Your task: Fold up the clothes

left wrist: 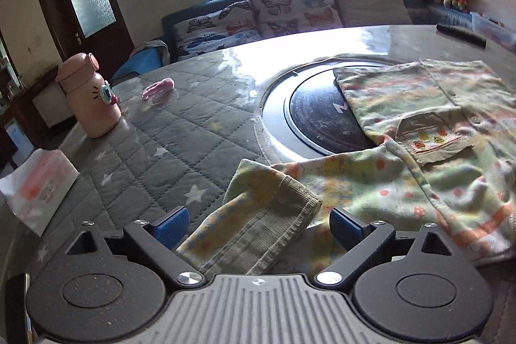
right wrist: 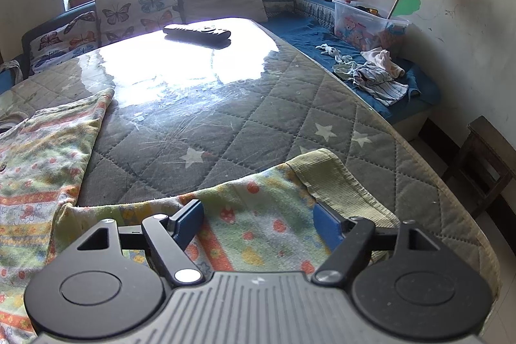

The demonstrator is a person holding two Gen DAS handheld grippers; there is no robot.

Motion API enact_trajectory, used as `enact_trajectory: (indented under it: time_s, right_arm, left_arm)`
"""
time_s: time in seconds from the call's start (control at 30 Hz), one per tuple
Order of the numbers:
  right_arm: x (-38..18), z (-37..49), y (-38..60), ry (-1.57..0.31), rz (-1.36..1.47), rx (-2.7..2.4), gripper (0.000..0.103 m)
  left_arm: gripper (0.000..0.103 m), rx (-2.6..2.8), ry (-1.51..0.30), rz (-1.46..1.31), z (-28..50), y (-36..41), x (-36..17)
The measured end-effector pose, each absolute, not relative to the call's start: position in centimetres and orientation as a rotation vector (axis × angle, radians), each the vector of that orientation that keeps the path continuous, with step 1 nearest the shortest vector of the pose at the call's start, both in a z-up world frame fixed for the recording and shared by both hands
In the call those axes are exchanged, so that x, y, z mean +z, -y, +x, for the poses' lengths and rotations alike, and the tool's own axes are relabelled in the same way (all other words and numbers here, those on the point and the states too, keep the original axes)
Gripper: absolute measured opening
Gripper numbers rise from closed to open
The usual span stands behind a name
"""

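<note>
The surface (left wrist: 154, 131) is covered w/ a grey quilted star cloth, and it has a round dark hotplate (left wrist: 319, 115) ahead of the left fingers. The shirt (left wrist: 419, 131) lies spread on it, ahead and right of the left gripper (left wrist: 258, 223), partly over the hotplate. Left fingers are released, wide apart, w/ a ribbed sleeve cuff (left wrist: 277, 215) lying between them. Right gripper (right wrist: 258, 220) is also released; the other sleeve (right wrist: 258, 215) passes under and between its fingers, cuff to the right. A pink bottle (left wrist: 92, 95) stands far left of the left fingers. A remote (right wrist: 196, 33) lies far ahead of the right fingers.
</note>
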State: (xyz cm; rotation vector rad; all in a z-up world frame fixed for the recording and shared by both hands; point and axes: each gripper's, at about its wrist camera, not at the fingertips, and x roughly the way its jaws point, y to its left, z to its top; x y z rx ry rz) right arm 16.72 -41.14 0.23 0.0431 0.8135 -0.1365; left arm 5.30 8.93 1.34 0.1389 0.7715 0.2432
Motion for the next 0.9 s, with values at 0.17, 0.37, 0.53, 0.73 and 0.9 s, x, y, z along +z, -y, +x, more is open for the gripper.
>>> enact_trajectory:
  time_s: [0.17, 0.37, 0.53, 0.73, 0.9]
  right_arm:
    - [0.2, 16.8, 41.1, -0.813, 0.044, -0.137, 0.080]
    - [0.2, 16.9, 41.0, -0.815, 0.041, -0.135, 0.080]
    - [0.2, 17.0, 40.7, -0.814, 0.039, -0.134, 0.080]
    - [0.4, 16.9, 39.6, -0.805, 0.027, -0.113, 0.080]
    - [1.3, 16.9, 37.8, -0.784, -0.013, -0.053, 0.080]
  left_arm:
    - [0.096, 0.282, -0.788, 0.172, 6.3, -9.6, 0.6]
    - [0.096, 0.471, -0.752, 0.211, 6.9, -13.9, 1.7]
    - [0.096, 0.640, -0.742, 0.213, 7.5, -18.4, 2.5]
    - [0.094, 0.545, -0.725, 0.145, 7.0, -18.1, 3.0]
    - [0.076, 0.401, -0.738, 0.110, 8.4, -15.2, 2.5]
